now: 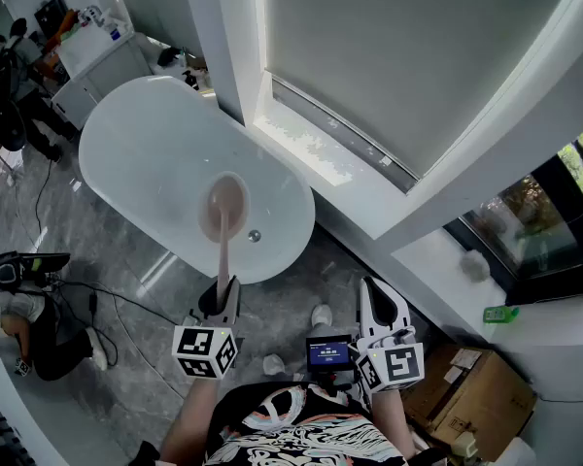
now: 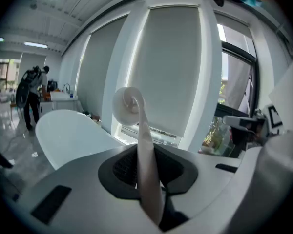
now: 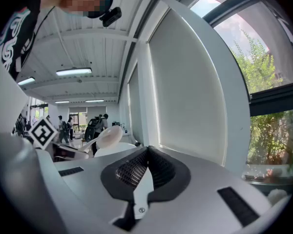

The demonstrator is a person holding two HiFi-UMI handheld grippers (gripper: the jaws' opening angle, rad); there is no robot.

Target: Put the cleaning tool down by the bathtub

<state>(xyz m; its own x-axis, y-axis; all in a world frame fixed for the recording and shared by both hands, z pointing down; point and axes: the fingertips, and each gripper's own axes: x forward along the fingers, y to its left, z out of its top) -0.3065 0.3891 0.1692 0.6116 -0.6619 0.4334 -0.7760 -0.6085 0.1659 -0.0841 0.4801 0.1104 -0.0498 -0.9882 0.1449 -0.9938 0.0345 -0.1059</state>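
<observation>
Clamping the handle of the cleaning brush (image 1: 223, 212) in its jaws, the left gripper (image 1: 221, 297) tilts slightly down toward the bathtub (image 1: 146, 153), while the right gripper (image 1: 374, 297), nearly level, has its jaws together, empty.

Black shirt (image 1: 272, 433) (white swirl print), marker-cubed left tool (image 1: 221, 299), right tool (image 1: 376, 294)

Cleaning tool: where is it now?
Head view, left side: cleaning tool held in the left tongs, its oval head over the near end of the bathtub.

Bathtub (image 1: 146, 153) on floor (image 1: 107, 260) ahead, window sill (image 1: 321, 158) along its R, cardboard box (image 1: 471, 396) far R.
</observation>
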